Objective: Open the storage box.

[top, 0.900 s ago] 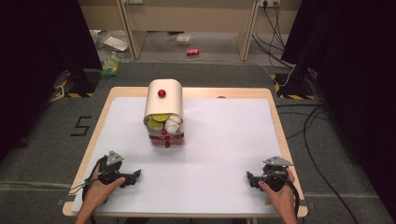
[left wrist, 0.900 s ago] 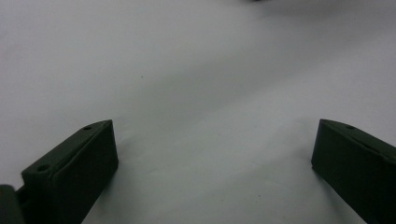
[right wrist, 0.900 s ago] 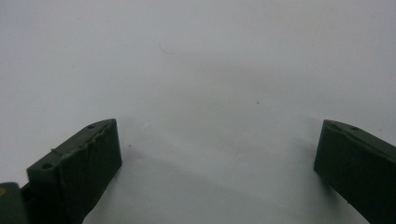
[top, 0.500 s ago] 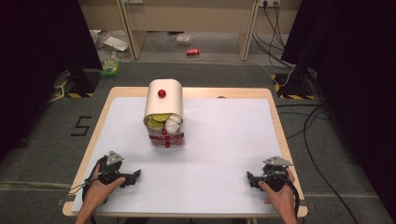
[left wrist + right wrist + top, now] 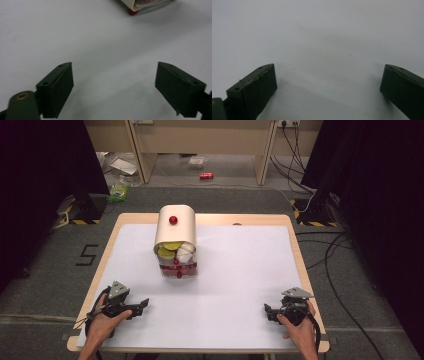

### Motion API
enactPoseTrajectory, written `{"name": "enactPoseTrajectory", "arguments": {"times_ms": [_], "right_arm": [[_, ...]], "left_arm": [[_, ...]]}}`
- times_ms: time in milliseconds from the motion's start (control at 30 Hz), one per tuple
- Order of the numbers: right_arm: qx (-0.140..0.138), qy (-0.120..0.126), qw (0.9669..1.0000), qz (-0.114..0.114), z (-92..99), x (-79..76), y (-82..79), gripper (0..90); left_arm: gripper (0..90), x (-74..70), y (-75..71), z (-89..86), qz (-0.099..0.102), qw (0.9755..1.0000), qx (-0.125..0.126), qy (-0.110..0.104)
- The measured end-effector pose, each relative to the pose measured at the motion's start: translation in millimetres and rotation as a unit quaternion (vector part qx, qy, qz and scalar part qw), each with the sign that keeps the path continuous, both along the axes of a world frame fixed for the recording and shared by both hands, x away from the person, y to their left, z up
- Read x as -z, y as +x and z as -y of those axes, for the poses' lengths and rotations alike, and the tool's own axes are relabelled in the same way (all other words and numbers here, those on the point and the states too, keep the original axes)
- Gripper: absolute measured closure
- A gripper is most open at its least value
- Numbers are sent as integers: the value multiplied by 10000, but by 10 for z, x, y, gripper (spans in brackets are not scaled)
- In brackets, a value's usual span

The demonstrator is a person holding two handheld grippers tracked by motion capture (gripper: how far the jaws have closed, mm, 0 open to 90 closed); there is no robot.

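Both hands are parked at the near edge of the table [image 5: 240,270], and the left gripper [image 5: 141,303] has its jaws spread wide with nothing between them — the left gripper view gives bare white tabletop between the two black pads [image 5: 58,90]. Same on the other side: the right gripper [image 5: 267,311] stands released and empty.

The thing nearest to them sits well apart, up the middle of the table towards the left: a bread-bin style container [image 5: 175,240] with a curved cream roll-top lid, a red knob [image 5: 173,220] on the lid, and a clear front section where yellow-green and white cups [image 5: 173,251] seem to be stacked (hard to say exactly what they are).

My read: the box looks rigid and fairly light, the curved lid smooth enough to slip under the pads. The knob looks like the honest place to pinch, while the other gripper steadies the base.
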State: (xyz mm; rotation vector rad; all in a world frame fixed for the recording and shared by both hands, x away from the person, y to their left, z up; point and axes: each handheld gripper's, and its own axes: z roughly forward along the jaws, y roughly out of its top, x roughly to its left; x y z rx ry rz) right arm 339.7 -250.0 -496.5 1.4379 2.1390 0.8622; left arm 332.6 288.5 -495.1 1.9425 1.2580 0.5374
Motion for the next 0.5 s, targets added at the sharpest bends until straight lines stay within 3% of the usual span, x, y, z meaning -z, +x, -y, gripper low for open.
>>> {"name": "enactPoseTrajectory", "arguments": {"times_ms": [100,167,500], "right_arm": [[-10,-9,10000,8,1,0,1,9],[1,-2,10000,2,-1,0,0,10],[-1,-2,10000,3,0,1,0,9]], "left_arm": [[153,-30,-15,19,56,10000,43,-22],[149,-67,-31,37,93,9998,115,-161],[151,-216,-99,142,279,9988,293,-267]]}}
